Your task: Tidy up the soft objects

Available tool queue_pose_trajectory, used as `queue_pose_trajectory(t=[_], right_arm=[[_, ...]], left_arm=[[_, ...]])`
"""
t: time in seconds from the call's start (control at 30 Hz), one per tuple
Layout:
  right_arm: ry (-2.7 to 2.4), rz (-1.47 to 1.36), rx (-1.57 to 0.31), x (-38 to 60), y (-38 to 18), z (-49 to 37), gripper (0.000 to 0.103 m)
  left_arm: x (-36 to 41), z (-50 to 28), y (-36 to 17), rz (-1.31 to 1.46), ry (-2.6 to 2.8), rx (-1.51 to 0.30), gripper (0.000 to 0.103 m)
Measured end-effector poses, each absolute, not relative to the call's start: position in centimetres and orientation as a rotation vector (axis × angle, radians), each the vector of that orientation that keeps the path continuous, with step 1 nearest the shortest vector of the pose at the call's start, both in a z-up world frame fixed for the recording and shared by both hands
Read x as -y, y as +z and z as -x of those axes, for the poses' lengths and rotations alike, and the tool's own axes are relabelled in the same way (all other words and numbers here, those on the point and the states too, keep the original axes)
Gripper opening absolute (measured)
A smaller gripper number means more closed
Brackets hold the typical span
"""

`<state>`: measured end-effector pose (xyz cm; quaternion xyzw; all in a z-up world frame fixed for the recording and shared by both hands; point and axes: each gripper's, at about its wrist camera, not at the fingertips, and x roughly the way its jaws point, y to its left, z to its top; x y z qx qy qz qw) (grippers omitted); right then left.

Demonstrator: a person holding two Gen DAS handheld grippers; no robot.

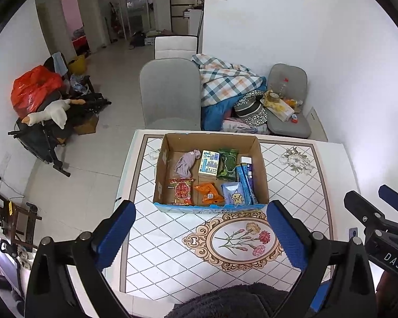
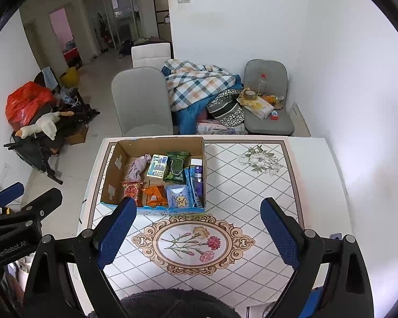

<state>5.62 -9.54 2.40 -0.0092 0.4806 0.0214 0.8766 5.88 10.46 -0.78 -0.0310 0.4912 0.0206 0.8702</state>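
At centre frame in both wrist views, a cardboard box sits on the tiled desk, packed left to right with a crumpled lilac cloth and red snack bag, an orange packet and white tissue pack, then a green wipes pouch and blue pouch. Both the left claw and right claw hang wide and empty above the desk. The goods look light, limp and crinkly; a pinch at mid-body or a bunched fold would likely hold best.
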Motion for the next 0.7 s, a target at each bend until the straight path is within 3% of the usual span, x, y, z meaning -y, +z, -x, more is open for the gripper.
queue_pose_trajectory(t=[0.7], right_arm=[[0.041,0.020,-0.997,9.50,2.28,-5.57,0.096]], left_arm=[[-10.64,-6.03,-0.58,0.064,0.055,-1.027,0.101]])
